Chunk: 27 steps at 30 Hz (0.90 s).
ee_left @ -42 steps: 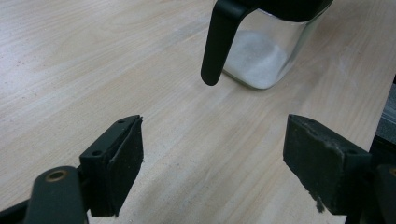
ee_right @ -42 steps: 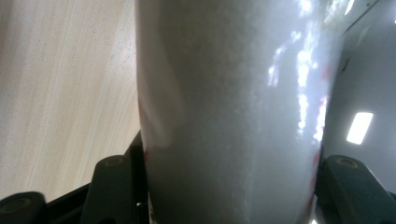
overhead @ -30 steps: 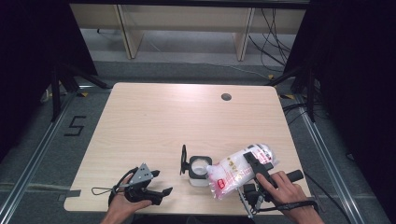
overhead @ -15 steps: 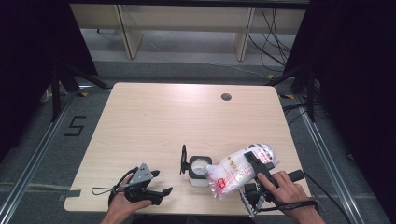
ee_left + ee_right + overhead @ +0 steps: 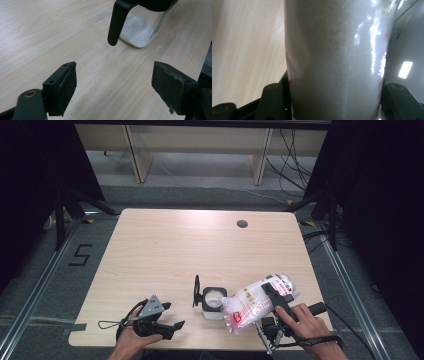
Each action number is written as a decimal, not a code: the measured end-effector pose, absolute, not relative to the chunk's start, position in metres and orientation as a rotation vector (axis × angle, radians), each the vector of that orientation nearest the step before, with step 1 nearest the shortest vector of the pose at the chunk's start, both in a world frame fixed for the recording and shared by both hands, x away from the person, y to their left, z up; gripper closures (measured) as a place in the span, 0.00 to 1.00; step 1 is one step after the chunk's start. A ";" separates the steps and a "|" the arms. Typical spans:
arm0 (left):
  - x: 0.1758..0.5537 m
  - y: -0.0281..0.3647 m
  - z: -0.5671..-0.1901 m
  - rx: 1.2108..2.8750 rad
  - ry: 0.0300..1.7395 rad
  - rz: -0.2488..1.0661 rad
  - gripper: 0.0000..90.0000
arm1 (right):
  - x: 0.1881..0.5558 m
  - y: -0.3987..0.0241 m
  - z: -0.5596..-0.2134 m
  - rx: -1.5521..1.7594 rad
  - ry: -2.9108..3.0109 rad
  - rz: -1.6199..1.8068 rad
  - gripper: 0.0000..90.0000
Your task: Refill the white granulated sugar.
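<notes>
**Bag tipped at the jar, left claw idle**

Take the jar (image 5: 214,301) as your landmark: a clear square container with a black rim and a black hinged lid standing open on its left side, set near the front edge of the bench (image 5: 165,250). A little white powder lies in its bottom.

Your right claw (image 5: 274,306) is clamped across the plastic bag (image 5: 252,300) of white granules; in the right gripper view the bag (image 5: 334,62) sits squarely between the two jaws, touching both. The bag is tilted, its lower end with the red print just right of the jar and touching or nearly touching its rim, its upper end rising away to the right.

Your left claw (image 5: 167,325) rests on the bench to the left of the jar, well apart from the bag. Its jaws stand wide apart with nothing between them, pointing toward the jar (image 5: 140,30).
</notes>
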State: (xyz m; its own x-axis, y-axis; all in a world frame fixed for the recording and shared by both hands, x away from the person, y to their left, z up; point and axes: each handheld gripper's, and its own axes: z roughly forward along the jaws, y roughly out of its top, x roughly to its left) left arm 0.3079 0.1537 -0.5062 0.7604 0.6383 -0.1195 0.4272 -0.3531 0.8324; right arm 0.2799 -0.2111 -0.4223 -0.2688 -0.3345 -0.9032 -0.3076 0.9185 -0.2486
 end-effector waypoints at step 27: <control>0.308 0.154 -0.506 2.006 0.800 0.283 0.22 | 0.277 -0.211 -0.419 -0.445 1.892 -0.055 0.49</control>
